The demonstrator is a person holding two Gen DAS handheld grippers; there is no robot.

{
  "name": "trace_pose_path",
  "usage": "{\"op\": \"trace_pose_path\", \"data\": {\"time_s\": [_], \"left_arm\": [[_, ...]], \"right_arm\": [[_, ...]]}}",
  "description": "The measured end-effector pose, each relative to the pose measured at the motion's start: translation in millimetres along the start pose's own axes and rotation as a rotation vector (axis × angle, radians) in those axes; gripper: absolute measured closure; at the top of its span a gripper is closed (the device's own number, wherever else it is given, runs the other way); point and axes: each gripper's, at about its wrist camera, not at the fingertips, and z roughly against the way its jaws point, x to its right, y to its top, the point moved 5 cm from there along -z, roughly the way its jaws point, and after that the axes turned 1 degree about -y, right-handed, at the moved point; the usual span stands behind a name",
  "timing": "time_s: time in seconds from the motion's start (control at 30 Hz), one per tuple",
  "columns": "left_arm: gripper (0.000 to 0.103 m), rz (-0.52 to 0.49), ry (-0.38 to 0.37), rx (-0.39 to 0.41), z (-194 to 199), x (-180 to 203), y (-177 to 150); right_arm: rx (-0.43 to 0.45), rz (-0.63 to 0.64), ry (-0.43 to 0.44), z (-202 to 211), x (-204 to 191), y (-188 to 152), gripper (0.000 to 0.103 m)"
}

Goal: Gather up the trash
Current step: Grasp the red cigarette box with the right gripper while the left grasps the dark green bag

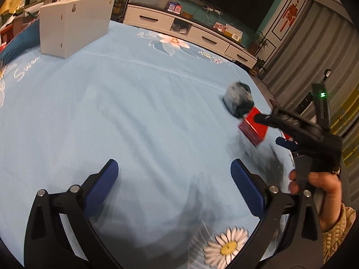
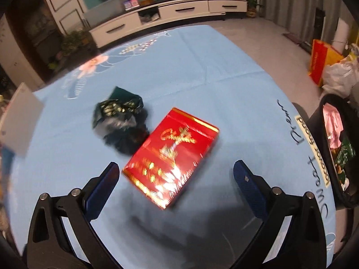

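The cloth under me reads "Sweet Dream"; the gold script on the red box is too blurred to read. My right gripper is spread wide over that box without touching it, a crumpled dark wrapper just beyond. My left gripper is wide and empty over bare cloth.

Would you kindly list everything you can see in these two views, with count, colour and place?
Red box: one, red with gold print, flat on the cloth between the open fingers of the right tool.
Crumpled wrapper: one, dark green and black, touching the box's far left corner.
White box: one, white, upright at the cloth's far left.
Tablecloth: one, light blue with flowers, covering the table.
Bin: one, black, beside the table's right edge, holding pink and green scraps.
Cabinet: one, white with drawers, along the far wall.
Red bag: one, red and yellow, on the floor at right.
Left tool: one, black with blue pads, open, over bare cloth.
Right tool: one, same colours, open.
Hand: one, gripping the right tool's handle.
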Motion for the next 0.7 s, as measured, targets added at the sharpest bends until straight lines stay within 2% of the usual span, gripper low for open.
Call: {"op": "trace_pose_path", "data": {"time_s": [0.17,0.3,0.5,0.7], "left_arm": [[0.003,-0.01,-0.018,0.014,-9.5,-0.8,19.2],[0.003,-0.017,-0.044,0.008,-18.6,8.8,28.9],[0.003,-0.071,-0.077,0.002,-32.3,43.6,41.6],[0.003,-0.116,-0.111,-0.012,-56.1,82.7,53.8]], "right_arm": [[0.026,0.063,-0.074,-13.0,-5.0,-0.7,0.005],[0.029,0.114,-0.086,-13.8,9.0,-2.3,0.023],[0.032,0.129,-0.012,-2.7,43.8,-0.6,0.046],[0.027,0.156,0.078,1.8,54.0,1.5,0.047]]}}
